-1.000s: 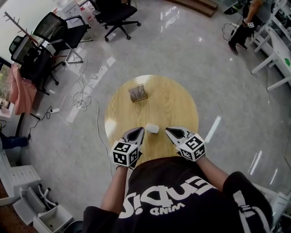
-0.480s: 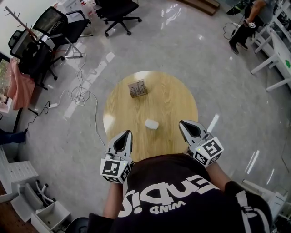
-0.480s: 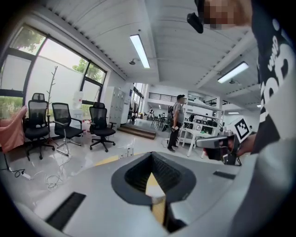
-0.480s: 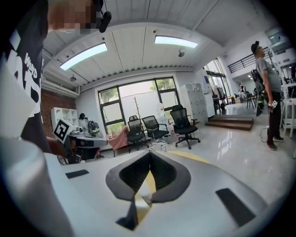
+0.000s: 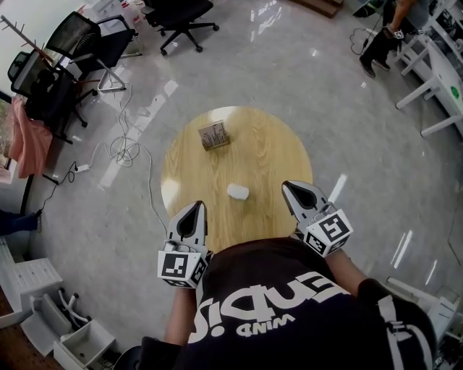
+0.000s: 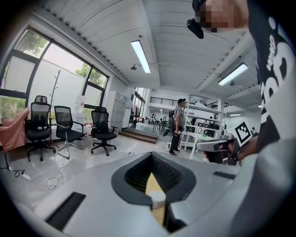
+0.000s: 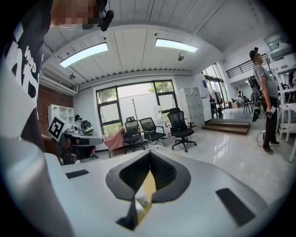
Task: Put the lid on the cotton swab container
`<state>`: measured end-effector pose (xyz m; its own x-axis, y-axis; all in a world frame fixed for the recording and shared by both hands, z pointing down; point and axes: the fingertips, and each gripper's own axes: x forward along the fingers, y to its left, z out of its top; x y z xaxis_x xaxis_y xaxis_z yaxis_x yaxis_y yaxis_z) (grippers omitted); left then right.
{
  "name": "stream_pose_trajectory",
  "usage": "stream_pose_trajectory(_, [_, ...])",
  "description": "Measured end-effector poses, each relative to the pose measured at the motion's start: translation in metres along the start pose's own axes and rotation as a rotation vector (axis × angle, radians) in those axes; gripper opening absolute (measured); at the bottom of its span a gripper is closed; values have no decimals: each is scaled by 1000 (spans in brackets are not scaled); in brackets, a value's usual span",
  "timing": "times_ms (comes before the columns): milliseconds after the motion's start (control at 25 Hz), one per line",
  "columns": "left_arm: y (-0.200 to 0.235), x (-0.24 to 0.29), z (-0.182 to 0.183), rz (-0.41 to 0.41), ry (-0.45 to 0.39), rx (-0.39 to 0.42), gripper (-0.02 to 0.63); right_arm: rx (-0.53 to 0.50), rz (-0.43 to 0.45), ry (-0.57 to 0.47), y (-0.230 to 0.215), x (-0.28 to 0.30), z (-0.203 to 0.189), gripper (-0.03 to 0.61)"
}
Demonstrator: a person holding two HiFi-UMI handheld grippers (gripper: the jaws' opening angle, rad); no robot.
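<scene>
A small white rounded container [image 5: 238, 191] lies on the round wooden table [image 5: 268, 155], near its front middle. Whether a lid sits on it is too small to tell. My left gripper [image 5: 197, 206] hovers at the table's front left edge, jaws together and empty, left of and nearer than the container. At the front right edge my right gripper [image 5: 286, 186] is likewise shut with nothing in it. Both stand apart from the container. The left gripper view [image 6: 151, 155] and the right gripper view [image 7: 149, 155] look out level across the room, jaws meeting at the tips.
A small brown printed box [image 5: 214, 135] lies at the table's far left. Office chairs [image 5: 181, 14] and loose cables [image 5: 123, 152] occupy the floor at the back left. A person [image 5: 383, 32] stands at the far right by white desks [image 5: 441, 79].
Both grippers have drawn back from beside the white container towards my body and spread apart to the table's front edge. The container and the box have not moved.
</scene>
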<state>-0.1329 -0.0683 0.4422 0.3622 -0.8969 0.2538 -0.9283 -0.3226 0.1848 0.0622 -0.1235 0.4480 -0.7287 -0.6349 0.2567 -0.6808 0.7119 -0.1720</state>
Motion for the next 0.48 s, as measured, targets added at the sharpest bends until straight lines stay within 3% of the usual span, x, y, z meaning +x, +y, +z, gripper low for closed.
stream_pose_trajectory(480, [8, 1, -2, 19, 1, -29, 9, -13, 22, -5, 3, 7, 0, 3])
